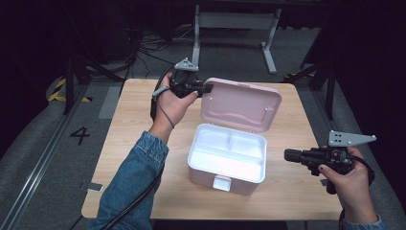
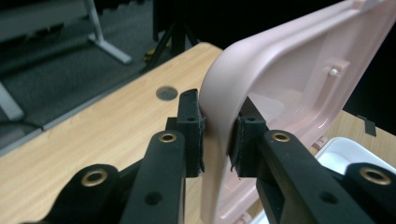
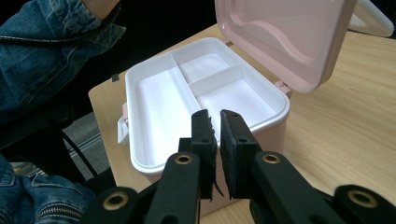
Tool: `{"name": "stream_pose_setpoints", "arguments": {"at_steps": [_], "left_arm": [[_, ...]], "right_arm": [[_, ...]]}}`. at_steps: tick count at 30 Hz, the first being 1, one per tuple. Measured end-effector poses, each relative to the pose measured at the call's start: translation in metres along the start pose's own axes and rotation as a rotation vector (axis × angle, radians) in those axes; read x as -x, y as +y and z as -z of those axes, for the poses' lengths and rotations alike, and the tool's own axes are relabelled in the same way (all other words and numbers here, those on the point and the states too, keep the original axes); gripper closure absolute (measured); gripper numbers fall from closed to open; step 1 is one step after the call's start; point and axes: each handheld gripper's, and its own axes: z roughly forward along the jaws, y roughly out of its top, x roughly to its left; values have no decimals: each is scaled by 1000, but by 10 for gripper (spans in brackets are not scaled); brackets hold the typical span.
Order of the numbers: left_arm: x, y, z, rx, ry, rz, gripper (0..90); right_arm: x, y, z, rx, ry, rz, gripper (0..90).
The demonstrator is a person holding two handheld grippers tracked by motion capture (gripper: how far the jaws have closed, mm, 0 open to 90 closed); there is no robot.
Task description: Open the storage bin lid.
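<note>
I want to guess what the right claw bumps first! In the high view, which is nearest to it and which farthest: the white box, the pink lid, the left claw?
From the right claw:
1. White box, just beside it.
2. Pink lid, standing open behind the box.
3. Left claw, at the lid's far-left corner.

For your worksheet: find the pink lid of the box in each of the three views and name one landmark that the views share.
High view: pink lid, centre, raised behind the box.
Left gripper view: lid edge right of centre, between the jaws.
Right gripper view: lid at top right.
Shared landmark: the white tray.
</note>
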Motion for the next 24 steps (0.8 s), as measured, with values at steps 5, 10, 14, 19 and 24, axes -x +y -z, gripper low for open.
{"name": "stream_pose_setpoints", "arguments": {"at_steps": [5, 10, 14, 19, 24], "left_arm": [[-12, -3, -4, -19, -17, 61, 787], [-13, -1, -10, -28, 13, 63, 784], [-15, -1, -14, -45, 35, 66, 782], [-16, 0, -19, -75, 62, 80, 782], [-19, 1, -22, -108, 78, 85, 779]], "right_arm": [[1, 0, 0, -3, 0, -6, 846], [1, -1, -1, -8, 2, -8, 841], [1, -1, -1, -6, 3, -7, 840], [2, -1, 0, -4, 0, -7, 840], [2, -1, 1, -4, 1, -6, 838]]}}
